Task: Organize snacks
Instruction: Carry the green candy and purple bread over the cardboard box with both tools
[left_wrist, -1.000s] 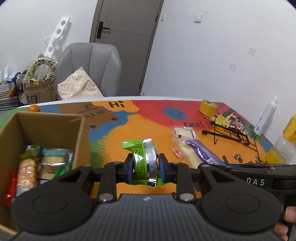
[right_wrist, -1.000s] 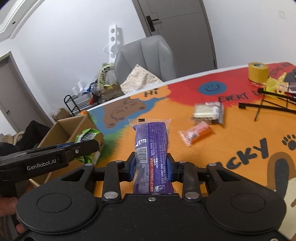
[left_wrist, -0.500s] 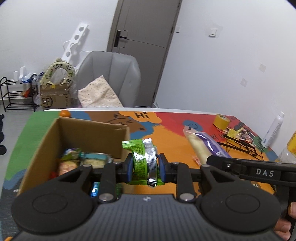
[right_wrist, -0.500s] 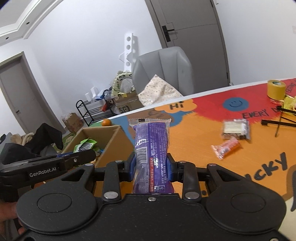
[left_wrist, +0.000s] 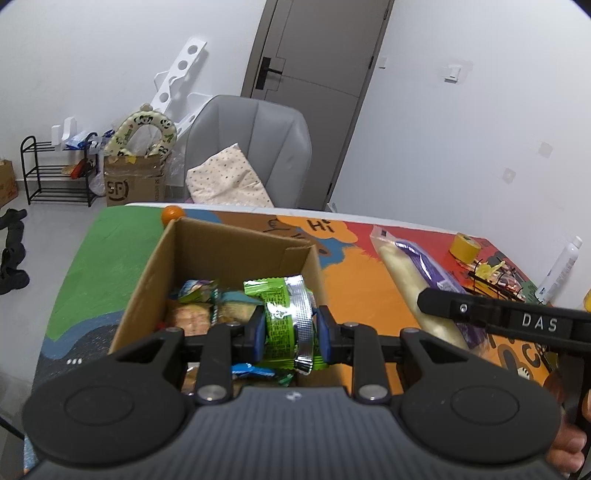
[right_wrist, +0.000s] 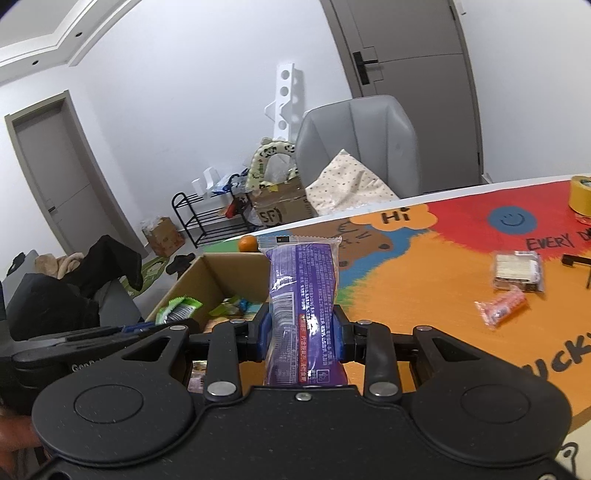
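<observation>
Cardboard box (left_wrist: 155, 280): open-topped at the table's left end, already part-filled with snacks, so it reads as the collecting place.
Left gripper (left_wrist: 290, 338): clamped on a green foil snack packet (left_wrist: 284, 317), held above the box, likely for dropping in.
Right gripper (right_wrist: 303, 334): clamped on a purple wrapped snack (right_wrist: 303, 295), upright just right of the box.
Table (right_wrist: 424, 288): two packets lie far right, unsorted.

Left gripper (left_wrist: 289, 332) angled downward, fingers (left_wrist: 258, 334) nearly closed, right gripper (right_wrist: 303, 334) likewise, alongside it
</observation>
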